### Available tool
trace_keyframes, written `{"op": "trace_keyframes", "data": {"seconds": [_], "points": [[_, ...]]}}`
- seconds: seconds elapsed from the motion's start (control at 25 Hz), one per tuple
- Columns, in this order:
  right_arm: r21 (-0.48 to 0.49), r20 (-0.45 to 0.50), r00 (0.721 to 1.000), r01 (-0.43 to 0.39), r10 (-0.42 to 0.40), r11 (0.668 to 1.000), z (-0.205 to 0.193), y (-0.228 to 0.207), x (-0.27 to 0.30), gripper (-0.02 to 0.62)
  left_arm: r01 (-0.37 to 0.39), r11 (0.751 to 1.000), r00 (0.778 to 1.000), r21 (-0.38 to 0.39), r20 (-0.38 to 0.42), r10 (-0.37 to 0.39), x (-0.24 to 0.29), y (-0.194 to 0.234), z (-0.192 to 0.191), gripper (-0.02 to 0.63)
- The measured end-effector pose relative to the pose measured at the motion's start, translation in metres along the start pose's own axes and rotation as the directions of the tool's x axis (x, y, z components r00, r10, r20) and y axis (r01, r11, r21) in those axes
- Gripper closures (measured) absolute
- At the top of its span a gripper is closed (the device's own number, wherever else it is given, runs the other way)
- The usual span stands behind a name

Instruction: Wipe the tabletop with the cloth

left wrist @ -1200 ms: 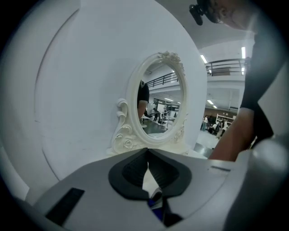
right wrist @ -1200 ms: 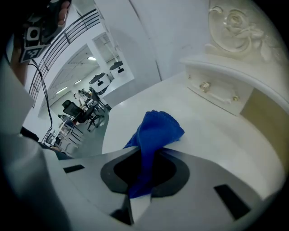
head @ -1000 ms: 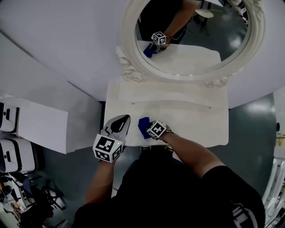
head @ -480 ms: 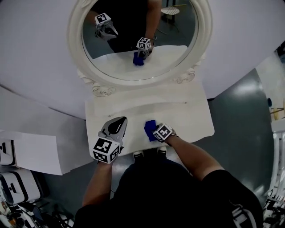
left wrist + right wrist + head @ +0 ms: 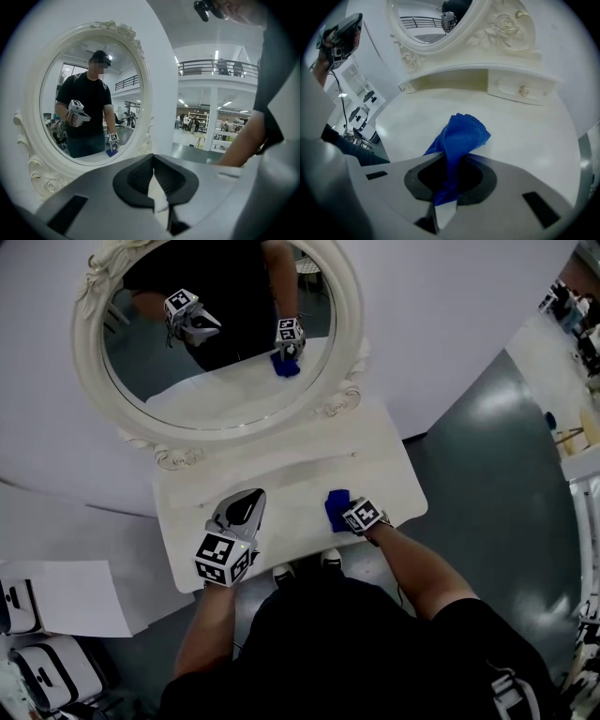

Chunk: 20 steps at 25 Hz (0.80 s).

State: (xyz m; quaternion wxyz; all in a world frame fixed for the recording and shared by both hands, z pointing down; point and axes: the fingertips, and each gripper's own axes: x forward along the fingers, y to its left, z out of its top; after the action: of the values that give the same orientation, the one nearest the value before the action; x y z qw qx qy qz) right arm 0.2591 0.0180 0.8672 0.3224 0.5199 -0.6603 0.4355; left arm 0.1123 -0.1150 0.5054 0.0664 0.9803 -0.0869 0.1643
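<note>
My right gripper (image 5: 451, 174) clamps the blue cloth (image 5: 461, 135) on the tabletop (image 5: 529, 140); the head view hides that grip. My left gripper (image 5: 153, 174) is closed and empty.

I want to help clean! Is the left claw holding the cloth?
No, the left claw is shut on nothing; the right claw pinches the cloth.

One cloth (image 5: 337, 509), one mirror (image 5: 221, 381), one table (image 5: 298, 474)

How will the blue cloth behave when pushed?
Probably floppy: the blue cloth bunches and folds where the right gripper pinches it. Likely light, being thin fabric. Pushed on the tabletop, it may crumple rather than slide flat.
</note>
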Motion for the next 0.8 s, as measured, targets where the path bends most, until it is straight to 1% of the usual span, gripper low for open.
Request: {"op": "trace_keyframes", "data": {"seconds": [0.2,0.36,0.56,0.8], "points": [[0.1,0.017,0.998,0.059,-0.061,0.993,-0.035,-0.05,-0.032,0.554,0.053,0.998,0.999,0.019,-0.004,-0.053,0.03,-0.024,0.011,0.594],[0.157,0.027,0.995,0.09,-0.096,0.983,-0.058,-0.076,-0.052,0.554,0.083,0.996,0.997,0.029,-0.005,-0.083,0.048,-0.042,0.016,0.594],[0.214,0.035,0.992,0.113,-0.124,0.97,-0.08,-0.099,-0.068,0.554,0.115,0.993,0.993,0.035,-0.01,-0.115,0.067,-0.057,0.02,0.594],[0.245,0.033,0.99,0.125,-0.137,0.962,-0.094,-0.109,-0.078,0.554,0.134,0.99,0.991,0.038,-0.01,-0.134,0.077,-0.066,0.024,0.594]]}}
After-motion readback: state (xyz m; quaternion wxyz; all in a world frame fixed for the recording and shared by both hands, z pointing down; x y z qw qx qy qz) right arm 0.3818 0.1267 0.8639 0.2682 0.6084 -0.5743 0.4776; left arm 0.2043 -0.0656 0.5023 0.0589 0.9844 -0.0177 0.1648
